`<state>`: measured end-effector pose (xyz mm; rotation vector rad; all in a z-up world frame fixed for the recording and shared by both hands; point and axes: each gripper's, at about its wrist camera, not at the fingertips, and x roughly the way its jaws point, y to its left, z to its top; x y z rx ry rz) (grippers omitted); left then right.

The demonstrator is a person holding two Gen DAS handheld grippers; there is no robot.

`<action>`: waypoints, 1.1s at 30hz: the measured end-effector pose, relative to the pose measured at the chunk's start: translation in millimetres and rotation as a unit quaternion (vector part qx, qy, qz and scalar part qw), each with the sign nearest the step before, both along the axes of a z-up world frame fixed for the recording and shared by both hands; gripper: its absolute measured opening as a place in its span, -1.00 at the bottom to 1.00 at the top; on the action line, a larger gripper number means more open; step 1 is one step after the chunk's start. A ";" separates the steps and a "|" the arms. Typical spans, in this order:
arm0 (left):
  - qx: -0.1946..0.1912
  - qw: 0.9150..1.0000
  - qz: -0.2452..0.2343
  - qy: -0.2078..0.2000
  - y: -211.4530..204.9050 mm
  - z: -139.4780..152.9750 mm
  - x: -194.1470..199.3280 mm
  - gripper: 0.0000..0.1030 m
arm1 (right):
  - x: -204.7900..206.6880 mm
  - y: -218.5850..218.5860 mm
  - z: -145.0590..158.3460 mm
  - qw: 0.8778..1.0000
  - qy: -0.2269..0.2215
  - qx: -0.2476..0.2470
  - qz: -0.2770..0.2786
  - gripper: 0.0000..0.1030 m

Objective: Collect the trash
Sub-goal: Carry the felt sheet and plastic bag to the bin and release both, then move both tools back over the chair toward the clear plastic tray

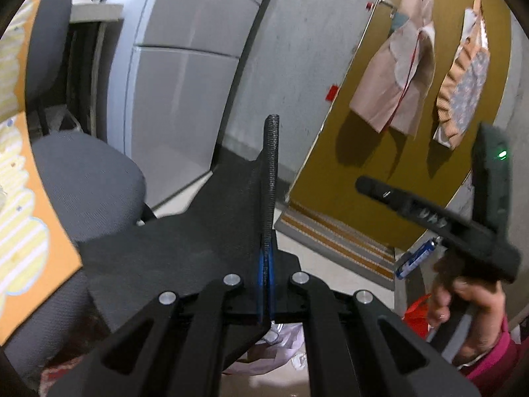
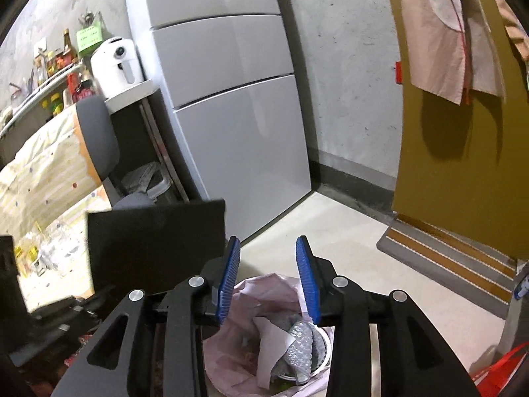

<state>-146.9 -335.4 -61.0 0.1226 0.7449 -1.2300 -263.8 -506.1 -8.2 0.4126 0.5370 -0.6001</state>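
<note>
The left gripper (image 1: 266, 264) sits nearest, its blue pads pinched tight on a stiff black sheet (image 1: 185, 248), held edge-up, likely to carry it to the bin; the right gripper (image 2: 267, 278), fingers spread and empty, hovers above the pink-lined trash bin (image 2: 261, 337) at 6 o'clock, already holding paper and bubble wrap; the grey office chair (image 1: 86, 178) stands at 9 o'clock.

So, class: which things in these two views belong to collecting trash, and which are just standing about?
Belong to the job:
black sheet, clamped in the left gripper
bin with pink liner
open right gripper

Standing about:
fridge
grey chair
doormat
air fryer
</note>
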 end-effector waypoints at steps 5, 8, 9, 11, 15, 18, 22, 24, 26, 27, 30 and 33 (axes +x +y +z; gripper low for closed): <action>0.036 0.999 -0.022 0.015 -31.4 -23.7 -2.7 -0.81 | -1.9 -5.3 -8.6 1.000 0.003 0.014 -0.004 -0.27; 0.055 0.997 -0.039 0.038 -40.4 -37.8 -2.7 -0.12 | -3.3 -8.7 -11.0 1.000 0.003 0.020 -0.008 -0.27; 0.055 0.997 -0.043 0.040 -39.2 -39.5 -2.7 -0.11 | -3.8 -9.3 -11.4 1.000 0.002 0.019 -0.009 -0.26; 0.058 0.997 -0.045 0.038 -35.1 -39.7 -2.8 -0.11 | -4.5 -9.5 -11.2 1.000 0.003 0.017 -0.010 -0.26; 0.045 0.997 -0.044 0.033 -20.9 -29.1 0.1 -0.11 | -1.6 -8.0 -10.2 1.000 0.002 0.015 -0.006 -0.24; 0.036 0.999 -0.032 0.013 -6.8 -14.9 3.1 -0.11 | 3.1 -3.3 -9.4 1.000 0.002 0.014 0.003 -0.24; 0.025 1.000 0.004 -0.007 17.8 4.4 14.3 -0.11 | 13.8 8.8 -6.4 1.000 0.004 0.011 0.025 -0.24; 0.024 0.999 0.032 -0.015 34.2 12.1 22.3 -0.07 | 18.5 14.6 -3.0 0.999 0.002 0.008 0.037 -0.24; 0.027 0.997 0.068 -0.032 52.2 17.4 28.9 -0.02 | 25.5 24.3 2.0 0.999 0.001 -0.001 0.053 -0.24; 0.029 0.995 0.083 -0.040 60.7 18.5 32.1 -0.01 | 28.3 27.9 4.0 0.998 -0.001 -0.003 0.060 -0.24; 0.037 0.990 0.128 -0.053 87.8 21.6 43.0 -0.01 | 37.8 39.4 9.0 0.996 -0.006 -0.007 0.083 -0.19; 0.043 0.983 0.170 -0.051 115.8 22.8 55.8 -0.01 | 49.7 54.5 13.1 0.993 -0.015 -0.008 0.117 -0.19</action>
